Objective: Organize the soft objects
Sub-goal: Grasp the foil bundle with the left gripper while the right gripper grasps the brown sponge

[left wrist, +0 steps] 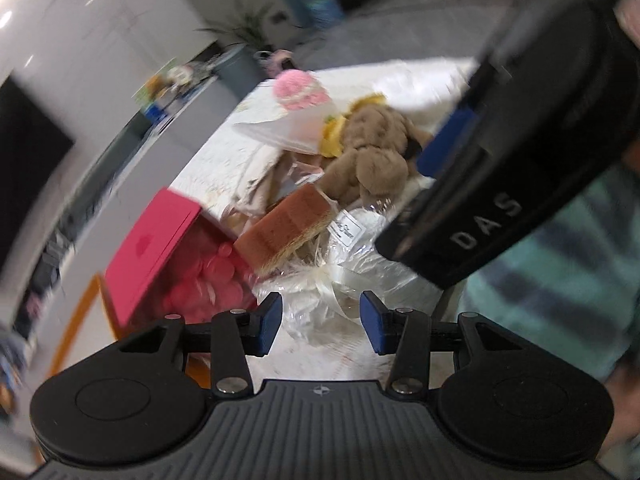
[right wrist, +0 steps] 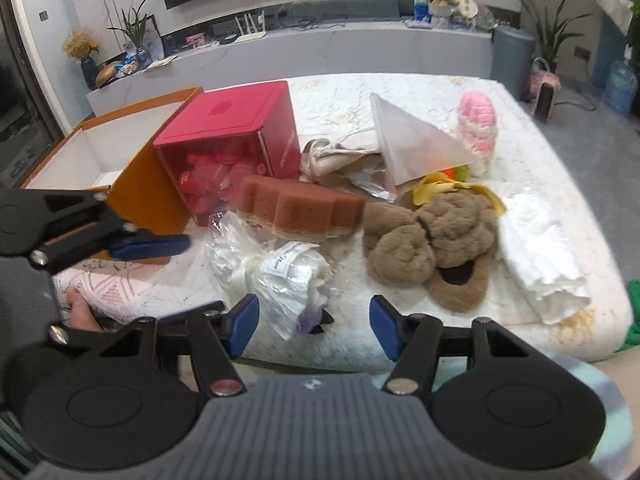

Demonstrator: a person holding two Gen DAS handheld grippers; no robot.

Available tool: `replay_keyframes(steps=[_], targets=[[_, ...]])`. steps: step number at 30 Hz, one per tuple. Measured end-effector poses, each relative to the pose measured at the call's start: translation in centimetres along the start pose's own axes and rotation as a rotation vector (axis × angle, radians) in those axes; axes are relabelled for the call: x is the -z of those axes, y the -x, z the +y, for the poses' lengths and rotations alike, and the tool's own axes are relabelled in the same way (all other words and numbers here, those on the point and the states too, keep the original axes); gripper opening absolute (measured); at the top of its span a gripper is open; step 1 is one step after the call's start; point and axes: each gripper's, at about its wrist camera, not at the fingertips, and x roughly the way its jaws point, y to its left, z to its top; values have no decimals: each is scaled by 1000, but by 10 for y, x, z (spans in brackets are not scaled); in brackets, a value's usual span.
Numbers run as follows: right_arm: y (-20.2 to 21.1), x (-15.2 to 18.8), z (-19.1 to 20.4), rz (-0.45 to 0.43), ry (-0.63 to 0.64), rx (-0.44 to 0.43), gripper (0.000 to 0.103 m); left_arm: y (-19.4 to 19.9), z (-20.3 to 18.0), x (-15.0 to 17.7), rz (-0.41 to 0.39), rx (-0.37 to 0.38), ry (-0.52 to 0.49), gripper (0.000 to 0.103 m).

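A white mattress (right wrist: 440,92) holds my clutter: a red box (right wrist: 256,120) beside an orange box (right wrist: 136,196), a brown plush toy (right wrist: 436,240), a brown sponge (right wrist: 304,208). My left gripper (left wrist: 320,320) and right gripper (right wrist: 314,320) hover open, empty, above a crinkled plastic bag (right wrist: 288,276).

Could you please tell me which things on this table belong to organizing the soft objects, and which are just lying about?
Belongs to the job:
brown plush slippers
brown sponge
pink knitted item
crumpled plastic wrap
beige cloth
orange box, open, a likely container

Lying about:
red box
white tissue pack
potted plants in the background
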Motion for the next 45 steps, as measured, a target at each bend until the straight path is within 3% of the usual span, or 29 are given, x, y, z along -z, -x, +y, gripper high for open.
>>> replay_keyframes(steps=[7,13,17,23,26,31,36,45], targets=[[-21,-8,-2,46,7,-30,61,-33,-12,-5,23,-18,-244,53],[-33,-11,-9,77,-20,-51,58,-50,-12,-4,26,37,-298,54],[-41,-12,-15,100,-59,-70,51,-60,-10,-5,26,70,-341,58],[-44,-12,-22,113,-97,-68,51,-82,-1,-7,26,98,-369,63],[-43,-11,-24,117,-106,-57,51,-88,4,-6,17,100,-340,62],[-41,-11,-25,114,-103,-42,51,-79,2,-6,10,82,-282,48],[-27,-14,-25,76,-69,-13,54,-52,14,-5,15,98,-100,42],[-23,-32,-14,27,47,11,65,-19,46,2,118,134,263,40]])
